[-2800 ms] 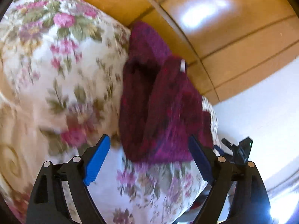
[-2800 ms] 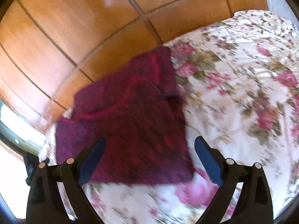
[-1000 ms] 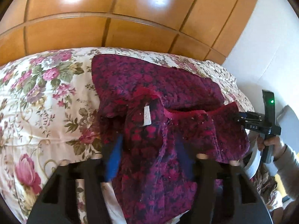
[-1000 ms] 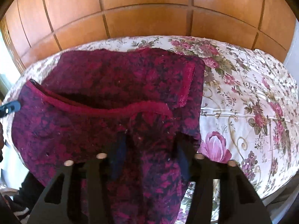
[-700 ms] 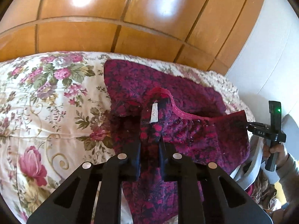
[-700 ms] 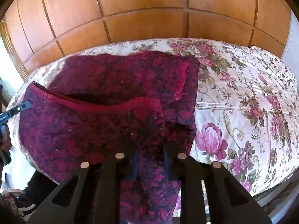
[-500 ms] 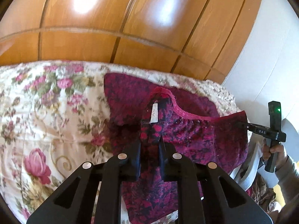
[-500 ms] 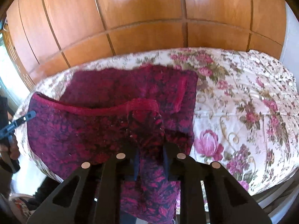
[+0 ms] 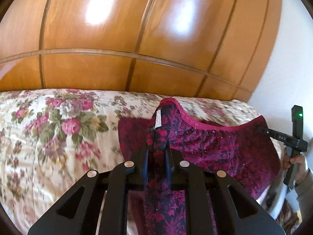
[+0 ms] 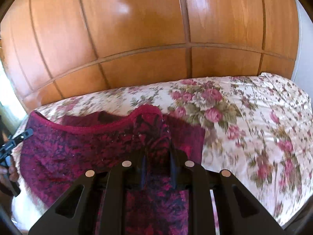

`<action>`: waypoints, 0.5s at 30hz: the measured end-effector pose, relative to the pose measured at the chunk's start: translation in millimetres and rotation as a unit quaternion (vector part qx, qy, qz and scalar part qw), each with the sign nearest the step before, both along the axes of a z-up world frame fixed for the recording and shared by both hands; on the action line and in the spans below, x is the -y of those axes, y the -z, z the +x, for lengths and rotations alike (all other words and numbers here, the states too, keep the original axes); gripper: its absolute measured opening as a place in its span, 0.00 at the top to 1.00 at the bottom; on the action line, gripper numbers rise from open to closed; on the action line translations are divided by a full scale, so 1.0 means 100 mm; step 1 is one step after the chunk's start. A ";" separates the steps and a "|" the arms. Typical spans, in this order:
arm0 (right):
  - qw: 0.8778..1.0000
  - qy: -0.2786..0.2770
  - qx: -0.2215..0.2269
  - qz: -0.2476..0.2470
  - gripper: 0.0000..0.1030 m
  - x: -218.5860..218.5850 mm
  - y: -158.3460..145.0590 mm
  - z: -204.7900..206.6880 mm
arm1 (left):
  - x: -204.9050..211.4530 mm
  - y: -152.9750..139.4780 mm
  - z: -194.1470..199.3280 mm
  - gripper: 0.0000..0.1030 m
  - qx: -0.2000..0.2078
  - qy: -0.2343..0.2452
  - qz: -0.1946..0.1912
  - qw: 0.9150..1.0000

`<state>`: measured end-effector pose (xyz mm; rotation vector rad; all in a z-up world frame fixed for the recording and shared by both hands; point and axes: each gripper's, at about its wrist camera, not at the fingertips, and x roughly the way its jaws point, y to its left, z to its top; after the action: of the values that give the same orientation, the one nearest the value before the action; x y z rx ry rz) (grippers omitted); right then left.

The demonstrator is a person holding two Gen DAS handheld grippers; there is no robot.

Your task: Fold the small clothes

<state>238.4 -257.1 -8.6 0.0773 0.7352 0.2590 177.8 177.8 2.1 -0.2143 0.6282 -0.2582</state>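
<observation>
A dark red patterned garment (image 9: pixel 215 148) with a pink elastic waistband hangs stretched between my two grippers above the floral bedspread (image 9: pixel 49 137). My left gripper (image 9: pixel 156 150) is shut on one waistband corner, where a white label (image 9: pixel 158 120) shows. My right gripper (image 10: pixel 157 156) is shut on the other corner of the garment (image 10: pixel 78 152). The right gripper also shows at the right edge of the left wrist view (image 9: pixel 281 137), and the left gripper at the left edge of the right wrist view (image 10: pixel 17 139). The garment's lower part trails onto the bed.
A wooden panelled wardrobe (image 9: pixel 137 39) stands right behind the bed, also in the right wrist view (image 10: pixel 137 29). A white wall (image 9: pixel 293 58) is at the right. The bedspread (image 10: pixel 254 127) spreads wide to the right of the garment.
Both grippers went from open over the garment to shut on its waistband corners, then lifted it up and back off the bed, stretching the waistband between them.
</observation>
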 end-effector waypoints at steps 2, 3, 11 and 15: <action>1.000 0.011 -0.003 -0.001 0.83 0.02 0.06 0.20 | 0.02 0.03 0.23 0.88 -0.005 -0.011 0.011 1.000; 1.000 0.017 -0.003 -0.003 0.83 0.03 0.09 0.29 | 0.02 0.05 0.31 0.88 -0.008 -0.016 0.013 1.000; 0.998 0.056 -0.020 -0.034 0.83 0.03 0.40 0.93 | 0.07 0.23 0.99 0.88 -0.042 -0.043 0.036 0.998; 0.995 0.069 -0.047 -0.048 0.83 0.04 0.66 1.17 | 0.10 0.45 1.24 0.88 -0.074 -0.055 0.047 0.995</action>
<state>355.3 -260.8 -74.7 0.0481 0.8305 0.0888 301.8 168.1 -43.1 -0.1780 0.7709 -0.1074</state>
